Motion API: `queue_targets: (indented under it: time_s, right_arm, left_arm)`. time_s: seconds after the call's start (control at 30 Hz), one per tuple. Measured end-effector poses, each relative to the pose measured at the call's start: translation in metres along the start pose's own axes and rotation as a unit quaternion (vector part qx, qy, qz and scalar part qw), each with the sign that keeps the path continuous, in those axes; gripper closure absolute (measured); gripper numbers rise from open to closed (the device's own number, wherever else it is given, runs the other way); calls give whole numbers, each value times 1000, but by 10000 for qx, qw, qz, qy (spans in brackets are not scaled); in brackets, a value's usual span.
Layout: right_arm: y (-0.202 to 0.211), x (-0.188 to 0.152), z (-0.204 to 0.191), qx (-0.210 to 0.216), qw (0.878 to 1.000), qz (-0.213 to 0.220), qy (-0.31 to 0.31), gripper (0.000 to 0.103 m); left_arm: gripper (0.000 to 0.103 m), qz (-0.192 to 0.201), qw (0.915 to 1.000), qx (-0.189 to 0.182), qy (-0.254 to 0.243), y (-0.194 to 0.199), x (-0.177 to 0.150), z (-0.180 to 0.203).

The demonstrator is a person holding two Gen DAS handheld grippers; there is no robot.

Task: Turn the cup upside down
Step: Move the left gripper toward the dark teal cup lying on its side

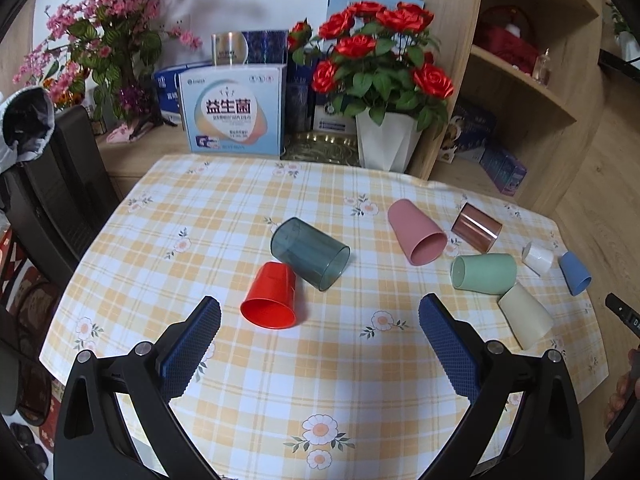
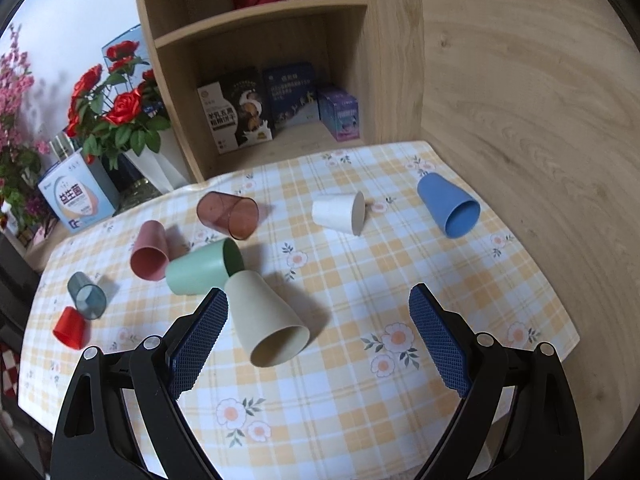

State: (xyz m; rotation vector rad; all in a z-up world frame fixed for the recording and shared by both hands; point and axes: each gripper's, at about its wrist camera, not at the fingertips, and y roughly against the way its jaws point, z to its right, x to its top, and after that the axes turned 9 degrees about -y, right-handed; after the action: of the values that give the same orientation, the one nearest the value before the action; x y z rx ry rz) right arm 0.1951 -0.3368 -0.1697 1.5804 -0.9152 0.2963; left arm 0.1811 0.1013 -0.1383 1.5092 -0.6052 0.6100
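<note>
Several cups lie on their sides on the checked tablecloth [image 1: 248, 392]. In the left wrist view a red cup [image 1: 272, 296] lies just ahead of my open left gripper [image 1: 320, 316], mouth toward me, touching a dark teal clear cup [image 1: 310, 253]. Further right lie pink [image 1: 416, 232], brown clear [image 1: 476, 227], green [image 1: 484, 273], cream [image 1: 525, 316], white [image 1: 538, 258] and blue [image 1: 575, 273] cups. In the right wrist view my open right gripper [image 2: 318, 308] hovers over the cream cup [image 2: 269, 322], whose mouth faces me; the green cup [image 2: 204, 267] touches it.
Red roses in a white pot [image 1: 384, 144], boxes [image 1: 234, 110] and pink flowers [image 1: 100, 40] stand behind the table. A wooden shelf unit [image 2: 260, 80] with boxes stands at the back right. A wooden wall [image 2: 540, 120] borders the right edge. A dark chair [image 1: 60, 184] stands left.
</note>
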Motion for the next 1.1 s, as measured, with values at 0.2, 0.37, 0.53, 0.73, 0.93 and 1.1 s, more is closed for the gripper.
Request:
queue_targets:
  time_s: [0.2, 0.37, 0.53, 0.73, 0.93, 1.1]
  right_arm:
    - [-15, -1, 7, -29, 9999, -132, -51, 14]
    - [-26, 1, 10, -52, 9998, -182, -69, 14]
    - [-36, 3, 9, -102, 9996, -267, -44, 14]
    - [-43, 9, 6, -105, 9995, -283, -46, 14]
    - [-52, 8, 7, -133, 9992, -366, -78, 14]
    - [-59, 5, 10, -174, 9987, -468, -125, 14]
  left_arm:
    - [8, -313, 9991, -102, 260, -26, 7, -1]
    - [21, -676, 9953, -215, 657, -61, 22, -10]
    - [35, -1295, 9723, -912, 1720, -118, 50, -38]
    - [38, -1906, 9463, -1065, 2385, -178, 70, -54]
    - [37, -2194, 9476, -590, 2248, -201, 72, -55]
    - [33, -2392, 9448, -445, 2194, -224, 71, -59]
